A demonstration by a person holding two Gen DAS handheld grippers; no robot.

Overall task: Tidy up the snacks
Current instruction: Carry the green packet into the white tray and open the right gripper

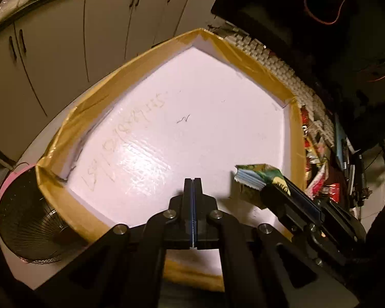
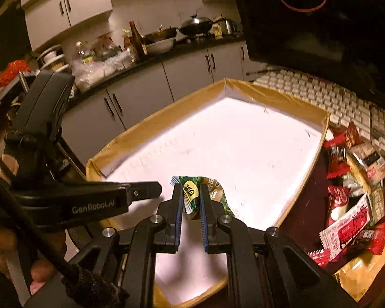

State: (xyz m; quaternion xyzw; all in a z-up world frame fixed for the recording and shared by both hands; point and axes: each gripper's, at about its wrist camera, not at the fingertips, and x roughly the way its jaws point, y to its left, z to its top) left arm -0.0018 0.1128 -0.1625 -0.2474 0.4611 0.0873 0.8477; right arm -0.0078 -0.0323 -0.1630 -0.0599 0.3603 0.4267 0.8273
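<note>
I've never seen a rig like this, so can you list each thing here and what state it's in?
Left gripper: fingers shut, holding nothing.
Right gripper: shut on the green snack packet.
Tray: nothing lying in it.
Red snack pile: jumbled beside the tray.
Wire basket: upright.
Cabinet doors: closed.

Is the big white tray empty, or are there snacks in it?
Empty so far. The tray floor shows bare; the only snack over it, a green packet, is pinched in the right gripper.

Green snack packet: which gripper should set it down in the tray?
Right. The right gripper already clamps the green snack packet above the white tray; the left gripper is shut and holds nothing.
</note>
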